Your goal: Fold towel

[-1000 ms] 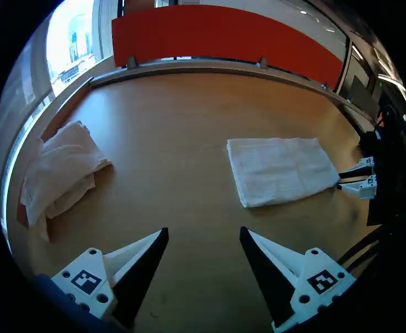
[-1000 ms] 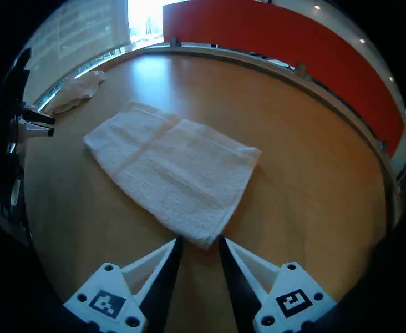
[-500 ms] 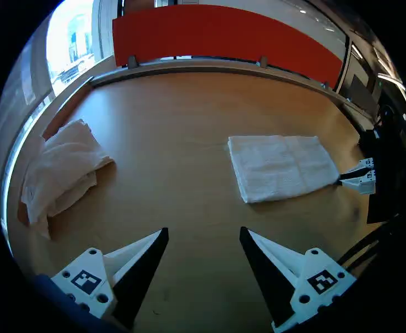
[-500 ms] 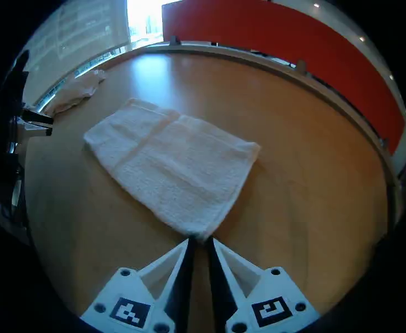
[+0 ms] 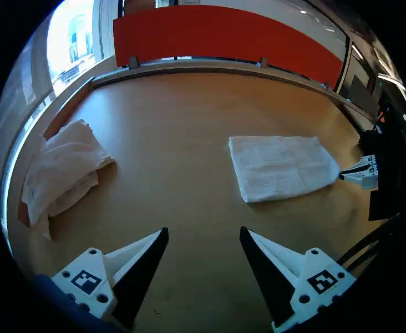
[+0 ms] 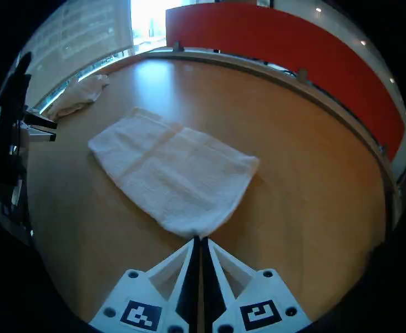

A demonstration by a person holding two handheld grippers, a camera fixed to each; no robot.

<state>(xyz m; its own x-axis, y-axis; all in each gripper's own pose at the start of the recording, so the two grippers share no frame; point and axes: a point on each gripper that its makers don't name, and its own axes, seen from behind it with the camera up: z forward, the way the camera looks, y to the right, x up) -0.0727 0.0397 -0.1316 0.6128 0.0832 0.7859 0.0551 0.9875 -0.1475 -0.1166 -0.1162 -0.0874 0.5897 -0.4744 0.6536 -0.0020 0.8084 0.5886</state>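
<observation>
My right gripper [image 6: 199, 241] is clenched on the near corner of the folded towel [image 6: 169, 169], which spreads toward 11 o'clock across the wooden table [image 6: 292, 183]. My left gripper [image 5: 203, 238] gapes released (nothing between), with a crumpled cloth [image 5: 61, 166] at 9 o'clock.
</observation>
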